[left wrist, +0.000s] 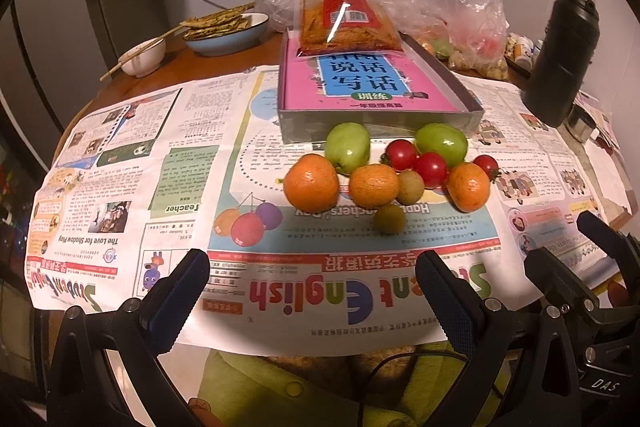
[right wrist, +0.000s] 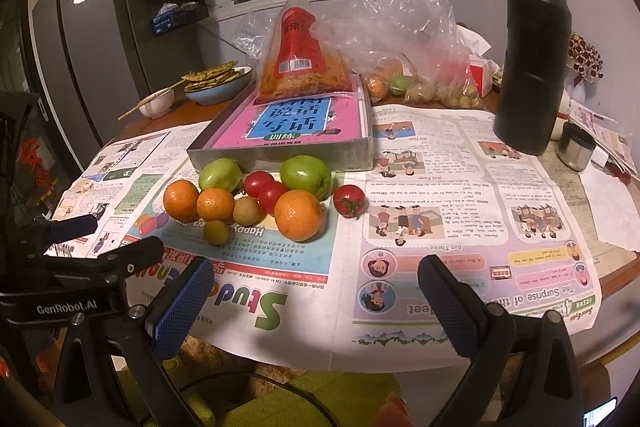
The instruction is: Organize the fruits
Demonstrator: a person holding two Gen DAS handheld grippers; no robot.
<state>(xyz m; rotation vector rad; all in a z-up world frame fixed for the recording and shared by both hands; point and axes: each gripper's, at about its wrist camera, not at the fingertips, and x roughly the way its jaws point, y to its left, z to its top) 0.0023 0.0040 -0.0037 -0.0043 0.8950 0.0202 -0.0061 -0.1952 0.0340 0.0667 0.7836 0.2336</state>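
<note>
A heap of fruit lies on the newspaper (left wrist: 224, 187) in front of a grey box: three oranges (left wrist: 311, 181) (right wrist: 298, 215), two green apples (left wrist: 347, 147) (right wrist: 305, 175), three red tomatoes (left wrist: 430, 169) (right wrist: 349, 201) and two small brownish-green fruits (left wrist: 389, 219) (right wrist: 216, 231). One tomato lies a little apart at the right end of the heap. My left gripper (left wrist: 312, 291) is open near the table's front edge, short of the fruit. My right gripper (right wrist: 316, 299) is also open and empty, in front of the heap and slightly right of it. The right gripper (left wrist: 560, 247) shows in the left wrist view.
The grey box (left wrist: 304, 119) holds a pink book (left wrist: 360, 87) with a snack bag (left wrist: 344, 3) on it. Behind are plastic bags (right wrist: 400, 35) with more fruit, a black flask (right wrist: 534, 67), a metal cup (right wrist: 576, 146), a blue bowl (left wrist: 226, 35) and a white bowl with chopsticks (left wrist: 144, 55).
</note>
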